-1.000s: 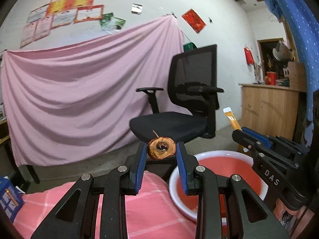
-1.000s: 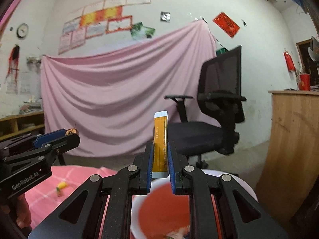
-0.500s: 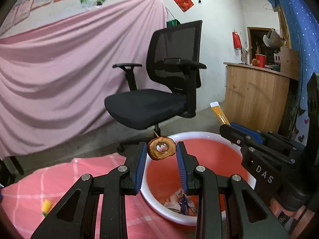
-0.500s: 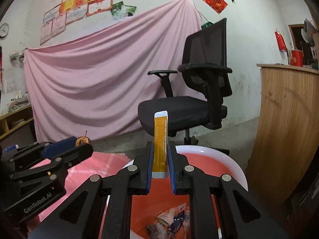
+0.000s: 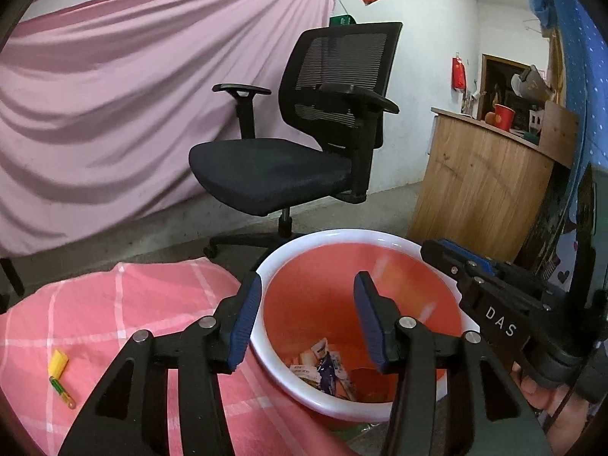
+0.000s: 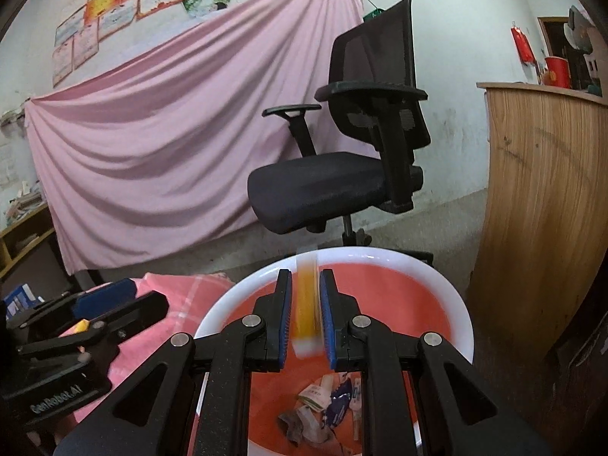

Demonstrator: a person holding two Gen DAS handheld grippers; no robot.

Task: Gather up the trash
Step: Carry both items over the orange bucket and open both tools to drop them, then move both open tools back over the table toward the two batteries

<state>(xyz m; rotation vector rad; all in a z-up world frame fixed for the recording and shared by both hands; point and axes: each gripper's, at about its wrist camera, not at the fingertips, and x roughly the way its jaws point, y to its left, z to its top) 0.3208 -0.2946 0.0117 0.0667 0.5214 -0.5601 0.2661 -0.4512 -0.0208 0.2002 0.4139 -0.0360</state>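
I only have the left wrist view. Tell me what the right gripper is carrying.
Observer: A sachet, orange, stands upright between the jaws of the right gripper.
Operator: Say whether it's clamped.
Observer: It does not look clamped. There is a thin gap between it and each pad, and it is smeared with blur, so it is probably dropping free.
Operator: Check that it will land in the bin.
Observer: It should. In the right wrist view its lower end sits inside the white rim of the bin, with the red interior straight below.
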